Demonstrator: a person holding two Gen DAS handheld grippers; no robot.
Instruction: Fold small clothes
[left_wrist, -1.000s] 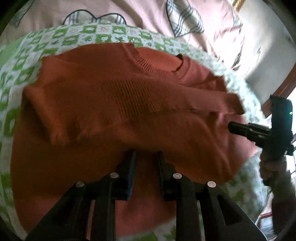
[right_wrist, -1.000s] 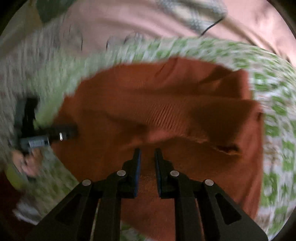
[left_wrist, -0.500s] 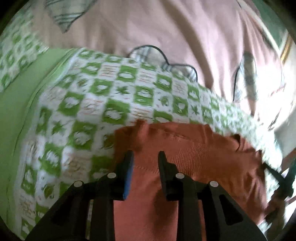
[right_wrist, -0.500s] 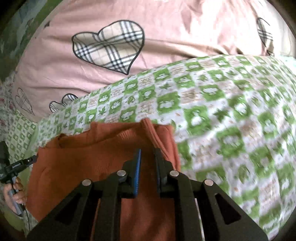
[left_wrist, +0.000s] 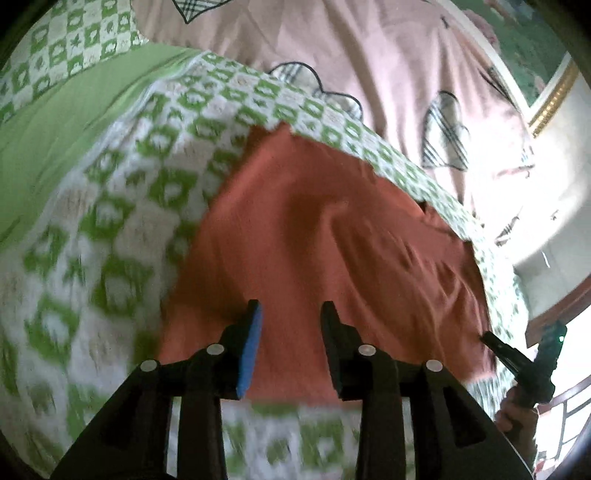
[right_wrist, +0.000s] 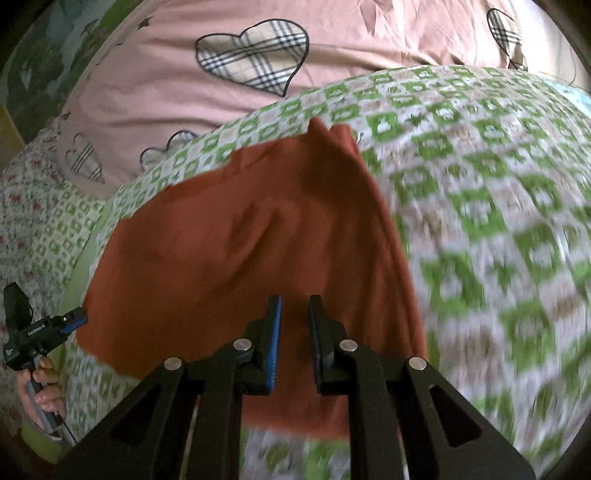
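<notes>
So at this point the rust-orange sweater (right_wrist: 236, 254) looked folded over on itself at least once. It lay as a fairly compact, roughly rectangular slab on the green-and-white checked blanket (right_wrist: 480, 206), which covered the bed. From the right wrist view a corner or cuff poked up at the far edge, so the shape wasn't totally tidy. No sleeves or neckline showed from here, so I'd guess they were tucked inside. My read: the main fold was done, and what was left was maybe one more fold in half plus smoothing out the wrinkles.

Left tool (left_wrist: 291, 317): jaws opening, with a clear gap between them and nothing caught in there. It hovered over the near edge of the sweater, not pinching it. Right tool (right_wrist: 294, 314): jaws stood a little apart, with only a narrow slot between them. I couldn't see any cloth pinched there, just sweater showing behind the gap.

Material-wise, the sweater was a soft knit, matte, and it rumpled into shallow ridges across the middle. The blanket looked woven and a bit fuzzy. Behind it sat a smooth pink sheet (right_wrist: 177, 96) printed with plaid hearts.
</notes>
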